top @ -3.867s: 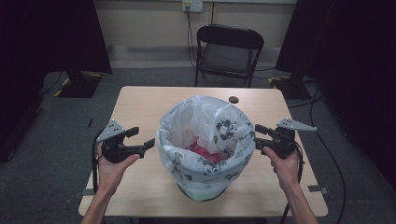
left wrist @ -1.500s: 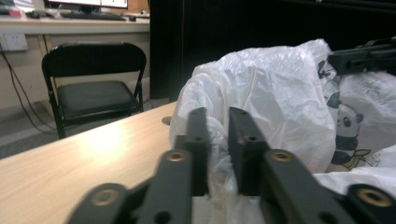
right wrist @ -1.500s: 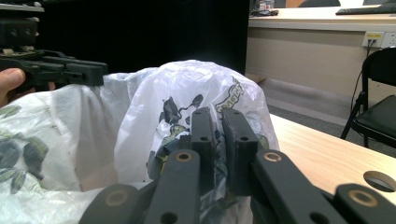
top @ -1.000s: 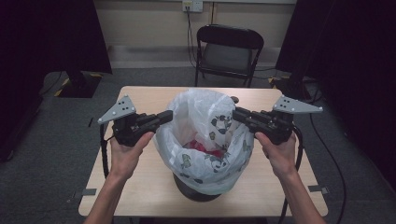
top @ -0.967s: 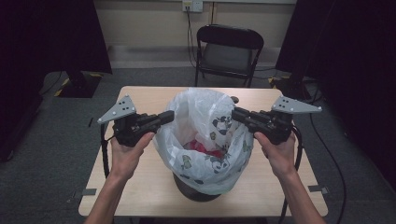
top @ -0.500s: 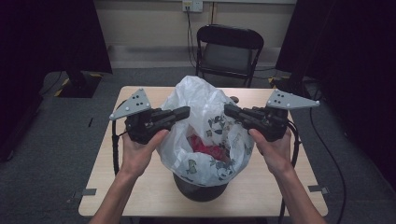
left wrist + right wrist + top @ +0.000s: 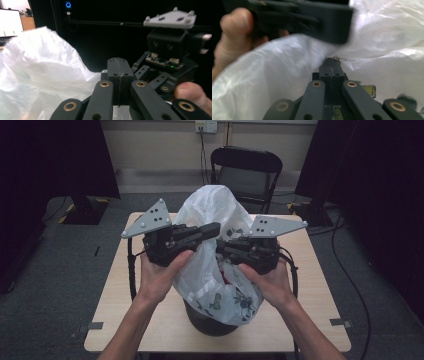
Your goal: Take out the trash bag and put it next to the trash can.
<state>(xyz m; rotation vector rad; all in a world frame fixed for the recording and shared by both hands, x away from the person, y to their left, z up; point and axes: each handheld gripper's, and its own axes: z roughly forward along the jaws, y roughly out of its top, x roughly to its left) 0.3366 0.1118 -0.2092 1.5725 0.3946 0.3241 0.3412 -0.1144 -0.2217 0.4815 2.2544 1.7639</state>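
Standing at the middle of the scene, a wooden table (image 7: 125, 305) carries a dark bin (image 7: 210, 322) near its front edge. From that bin rises a white plastic bag (image 7: 212, 210) printed with cartoon figures, its upper part drawn into a peak above the table's centre, while something red shows low inside its mouth. Behind the table stands a black folding chair (image 7: 245, 170). The left gripper (image 7: 212, 230) reaches in from the left and the right gripper (image 7: 225, 245) from the right, their tips close together at the bag's gathered upper film. Both pairs of jaws are fully closed: each pinches a fold of the bag's thin plastic, the pads meeting with no gap between them.
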